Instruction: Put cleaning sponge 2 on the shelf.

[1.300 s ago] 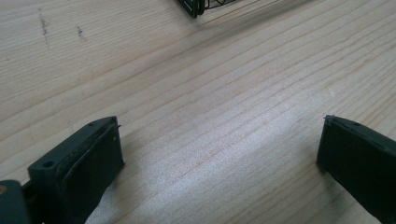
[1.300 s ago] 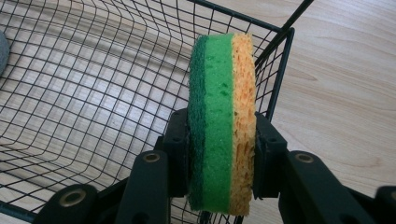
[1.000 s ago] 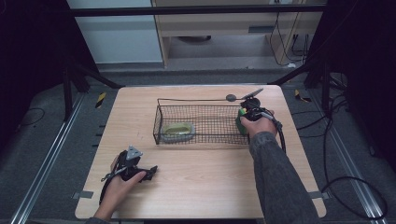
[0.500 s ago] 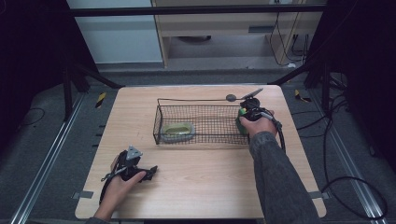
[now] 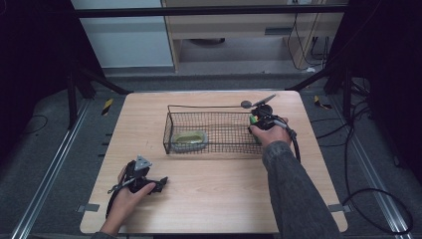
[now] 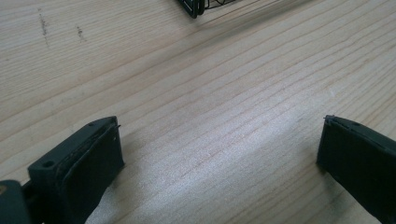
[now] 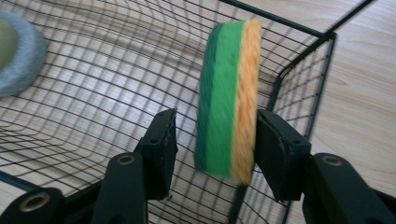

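Sponge released inside the wire basket

Left tongs (image 5: pixel 160 184) lie low on the wooden surface (image 5: pixel 219 199) near its front left corner, my left hand (image 5: pixel 127 191) wrapped around them; in the left gripper view the jaws stand wide apart with bare wood between them, gripping nothing. Further right, the black wire basket (image 5: pixel 169 130) already carries a grey-rimmed green pad (image 5: pixel 189 140) at its left end. At the basket's right end my right hand (image 5: pixel 268 133) reaches in from the near side with the right tongs (image 7: pixel 215 140). Their jaws have just been opening: the green-and-yellow sponge (image 7: pixel 227 98) stands on edge between them, a clear gap on its green side, the other pad just beside its yellow face. I judge the drop nearly done; what remains is to draw the right tongs out.
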{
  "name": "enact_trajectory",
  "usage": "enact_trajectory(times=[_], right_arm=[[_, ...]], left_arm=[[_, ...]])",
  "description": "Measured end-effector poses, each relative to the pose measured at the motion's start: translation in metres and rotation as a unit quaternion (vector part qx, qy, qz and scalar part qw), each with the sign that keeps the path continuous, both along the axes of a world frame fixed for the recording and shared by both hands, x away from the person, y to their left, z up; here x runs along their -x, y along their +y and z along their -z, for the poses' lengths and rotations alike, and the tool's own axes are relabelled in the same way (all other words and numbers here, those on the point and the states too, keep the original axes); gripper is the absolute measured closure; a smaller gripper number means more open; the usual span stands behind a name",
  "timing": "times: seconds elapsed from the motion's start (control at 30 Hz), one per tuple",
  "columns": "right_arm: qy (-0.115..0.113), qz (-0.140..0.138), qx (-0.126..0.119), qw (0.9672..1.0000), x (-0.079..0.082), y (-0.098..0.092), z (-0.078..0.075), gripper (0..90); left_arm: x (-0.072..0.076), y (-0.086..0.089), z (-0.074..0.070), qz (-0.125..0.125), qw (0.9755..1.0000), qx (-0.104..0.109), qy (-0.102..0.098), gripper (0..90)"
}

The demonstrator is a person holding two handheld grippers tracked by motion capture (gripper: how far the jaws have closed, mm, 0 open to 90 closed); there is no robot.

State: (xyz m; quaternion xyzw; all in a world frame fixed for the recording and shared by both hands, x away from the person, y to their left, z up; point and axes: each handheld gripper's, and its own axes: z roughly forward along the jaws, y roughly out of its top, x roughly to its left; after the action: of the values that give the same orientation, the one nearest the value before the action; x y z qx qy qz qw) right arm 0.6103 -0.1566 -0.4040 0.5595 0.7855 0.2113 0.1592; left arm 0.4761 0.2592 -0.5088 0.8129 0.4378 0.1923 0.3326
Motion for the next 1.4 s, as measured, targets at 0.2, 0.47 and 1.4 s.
enact_trajectory(times=[0.2,0.47,1.4], right_arm=[[0.004,-0.014,-0.004,0.9999,-0.002,0.018,0.001,44.8],[0.005,-0.017,-0.009,0.9998,-0.001,0.029,0.001,40.3],[-0.076,-0.011,-0.040,0.9963,0.019,0.006,-0.016,7.1]], left_arm=[[0.000,0.000,0.000,0.001,1.0000,0.000,0.000,0.0],[0.000,0.000,0.000,0.001,1.0000,0.000,0.000,0.0],[0.000,0.000,0.000,-0.001,1.0000,0.003,-0.002,0.0]])
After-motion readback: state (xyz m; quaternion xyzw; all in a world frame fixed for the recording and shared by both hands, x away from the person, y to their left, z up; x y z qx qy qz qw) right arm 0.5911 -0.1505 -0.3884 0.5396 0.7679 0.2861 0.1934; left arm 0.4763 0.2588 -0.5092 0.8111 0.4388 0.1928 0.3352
